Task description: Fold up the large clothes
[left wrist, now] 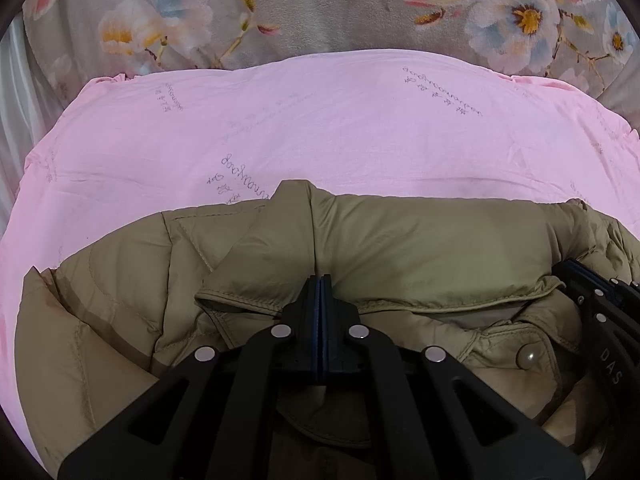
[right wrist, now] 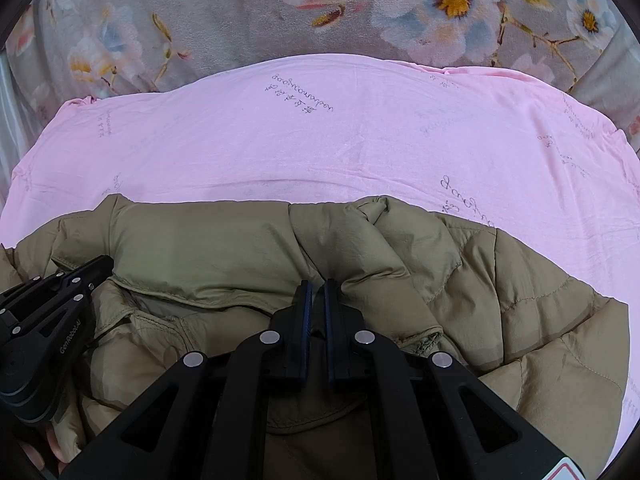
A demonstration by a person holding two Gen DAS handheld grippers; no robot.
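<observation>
While spread on pink sheet (left wrist: 320, 128), khaki jacket (left wrist: 400, 240) collar pinched by both closed hand-held grippers (left wrist: 320, 280) (right wrist: 316, 286).

This looks like a bedroom in a home. A bed fills both views, covered by a pink sheet (left wrist: 320, 128) printed with small dark handwriting-style lettering, lightly creased as household linen tends to be. Beyond it, from ten to two o'clock, lies a soft grey blanket (left wrist: 304, 8) with large white, blue and pink flowers, the kind of plush bedding used in a private home. At nine o'clock in the left wrist view, pale, glossy fabric (left wrist: 16, 80) borders the bed. A padded khaki jacket (right wrist: 208, 248) lies at six o'clock on the sheet, ordinary household clothing.
</observation>
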